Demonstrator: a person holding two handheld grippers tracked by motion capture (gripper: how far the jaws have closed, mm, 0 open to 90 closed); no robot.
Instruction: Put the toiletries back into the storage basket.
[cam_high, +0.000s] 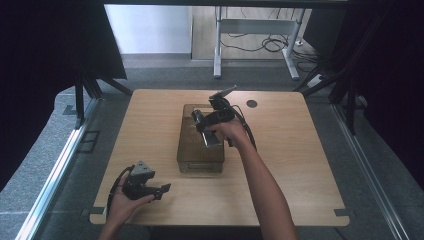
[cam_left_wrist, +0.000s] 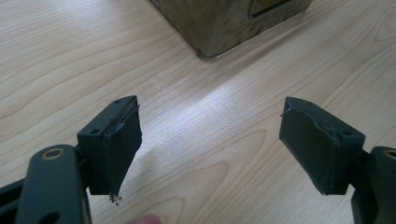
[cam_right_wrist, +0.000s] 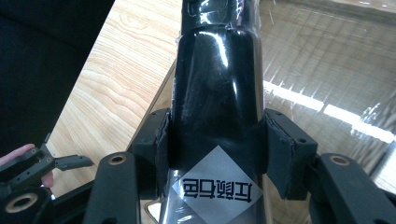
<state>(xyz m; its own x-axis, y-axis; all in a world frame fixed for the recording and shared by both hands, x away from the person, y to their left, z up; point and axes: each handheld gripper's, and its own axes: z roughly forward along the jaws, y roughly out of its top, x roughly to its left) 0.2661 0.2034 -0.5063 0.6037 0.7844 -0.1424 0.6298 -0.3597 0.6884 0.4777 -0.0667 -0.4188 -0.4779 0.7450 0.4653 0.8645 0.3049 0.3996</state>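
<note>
Black bottle (cam_right_wrist: 217, 93) clamped in right gripper (cam_right_wrist: 217, 154) over brown box (cam_high: 200, 160) for stowing; left gripper (cam_left_wrist: 210, 144) rested near left, jaws apart.

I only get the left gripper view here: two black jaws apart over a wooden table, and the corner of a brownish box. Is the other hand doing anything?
Observer: Yes. The right gripper is clamped on a glossy black bottle.
Operator: Where is that bottle?
Observer: Held above the brown box at the table's middle.
Operator: Any marking on it?
Observer: A silver diamond label with dark characters sits between the jaws.
</note>
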